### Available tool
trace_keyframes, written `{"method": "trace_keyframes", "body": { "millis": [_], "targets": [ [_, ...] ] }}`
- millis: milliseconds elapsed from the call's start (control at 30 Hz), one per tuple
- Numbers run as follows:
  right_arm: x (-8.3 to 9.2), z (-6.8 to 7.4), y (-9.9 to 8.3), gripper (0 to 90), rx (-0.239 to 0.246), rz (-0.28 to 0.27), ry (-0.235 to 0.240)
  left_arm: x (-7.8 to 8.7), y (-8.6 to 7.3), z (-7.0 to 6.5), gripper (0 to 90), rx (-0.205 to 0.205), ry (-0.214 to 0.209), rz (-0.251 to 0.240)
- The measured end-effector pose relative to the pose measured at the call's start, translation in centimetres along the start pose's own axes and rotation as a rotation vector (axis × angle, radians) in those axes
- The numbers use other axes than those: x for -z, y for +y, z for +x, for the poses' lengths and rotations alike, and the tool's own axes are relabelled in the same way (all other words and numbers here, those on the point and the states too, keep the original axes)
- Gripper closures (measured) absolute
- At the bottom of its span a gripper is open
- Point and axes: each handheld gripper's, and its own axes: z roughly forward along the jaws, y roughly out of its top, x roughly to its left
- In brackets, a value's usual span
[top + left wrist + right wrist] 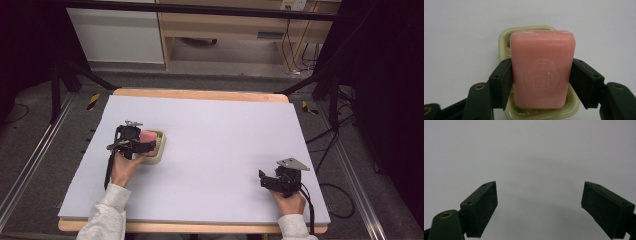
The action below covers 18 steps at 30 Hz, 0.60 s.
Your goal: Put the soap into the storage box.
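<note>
Both left tongs (541,82) jaws pinch pink soap (542,70).

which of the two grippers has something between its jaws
The left hand-held gripper: its jaws press both sides of a pink soap bar over a pale green soap dish. The right hand-held gripper is open on nothing.

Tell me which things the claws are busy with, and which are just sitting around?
Busy with:
- pink soap bar, squeezed between the left claw jaws
- pale green soap dish, right under the soap

Just around:
- right claw, open and holding nothing, over the bare table sheet
- wooden furniture behind the table
- cables on the floor
</note>
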Motion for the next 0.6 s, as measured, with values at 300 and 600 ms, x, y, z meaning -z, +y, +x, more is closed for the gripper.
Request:
{"method": "trace_keyframes", "body": {
  "millis": [300,600],
  "targets": [
    [-0.1,0.0,0.0,13.8,0.0,0.003,-0.001,-0.9,-0.1,-0.1,36.9,0.0,0.025,-0.034],
    [-0.1,0.1,0.0,13.7,0.0,0.003,0.0,-1.9,-0.5,0.0,37.3,0.008,0.027,-0.018]
  ]
}}
